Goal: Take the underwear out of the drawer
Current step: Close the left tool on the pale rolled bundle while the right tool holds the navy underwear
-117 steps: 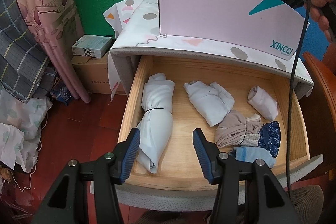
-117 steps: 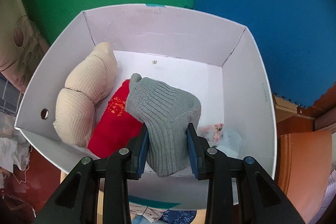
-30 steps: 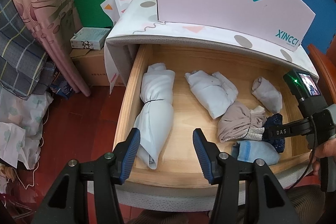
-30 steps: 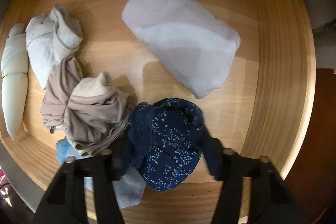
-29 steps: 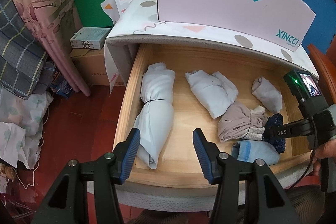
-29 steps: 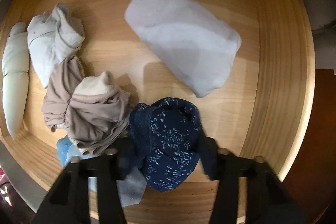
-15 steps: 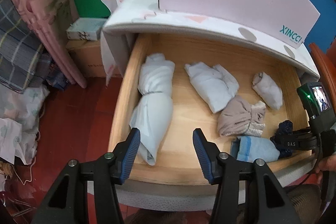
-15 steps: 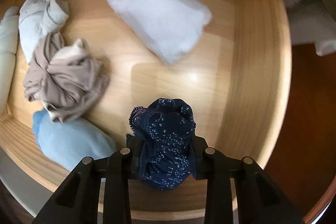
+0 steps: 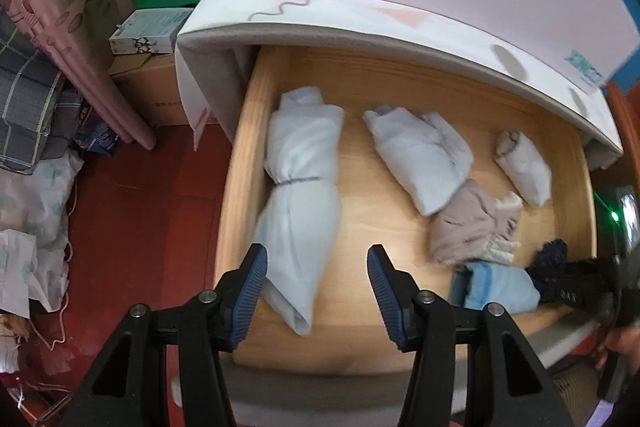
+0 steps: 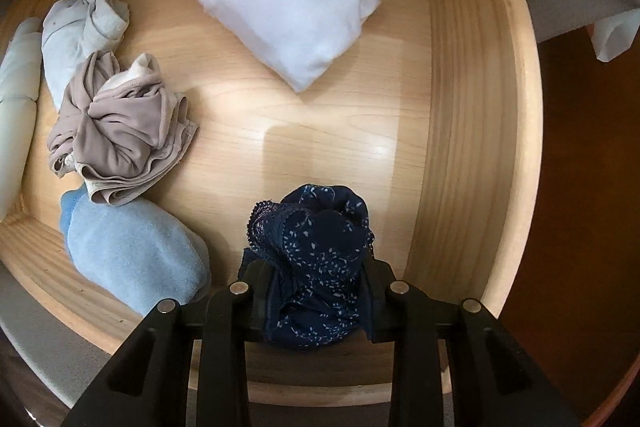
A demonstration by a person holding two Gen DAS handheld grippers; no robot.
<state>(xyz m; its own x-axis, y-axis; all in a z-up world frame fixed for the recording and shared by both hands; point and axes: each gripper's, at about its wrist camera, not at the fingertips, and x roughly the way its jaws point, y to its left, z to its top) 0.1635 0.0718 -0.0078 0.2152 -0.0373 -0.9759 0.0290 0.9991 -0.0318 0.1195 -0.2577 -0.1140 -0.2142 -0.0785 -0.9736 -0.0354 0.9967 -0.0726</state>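
L gripper (image 9: 316, 291) hangs over the drawer's (image 9: 240, 163) front edge, near its left side; jaws spread wide w/ nothing between them, blue ribbed pads (image 9: 250, 291) bare. Drawer is pulled out from under a white patterned top (image 9: 360, 19).

Along the drawer's left wall lies a long pale-blue bundle (image 9: 300, 203), cinched by a thin band at mid-length, its lower end between the L fingers in the left wrist view. Next, toward the back centre, a crumpled pale-blue-white piece (image 9: 424, 155). Right of centre sits a taupe bunched garment (image 9: 468, 223), touching that piece's lower end. At the front edge, just below the taupe one & touching it, is a light-blue folded piece (image 9: 496, 287). Toward the back-right corner is a white folded roll (image 9: 524, 163), apart from the rest.

Navy patterned underwear (image 10: 316, 259) w/ small white flecks & lace trim is at the drawer's front-right corner, pinched in the R gripper (image 10: 316, 279); jaws closed on it, cloth bulging up and fwd between the fingers. Can't tell whether it's clear of the drawer floor. Light-blue piece lies just left of it, close but whether touching is unclear. In the left wrist view the R gripper (image 9: 572, 287) is blurred at the right edge, w/ the navy underwear (image 9: 552, 259) in front of it.
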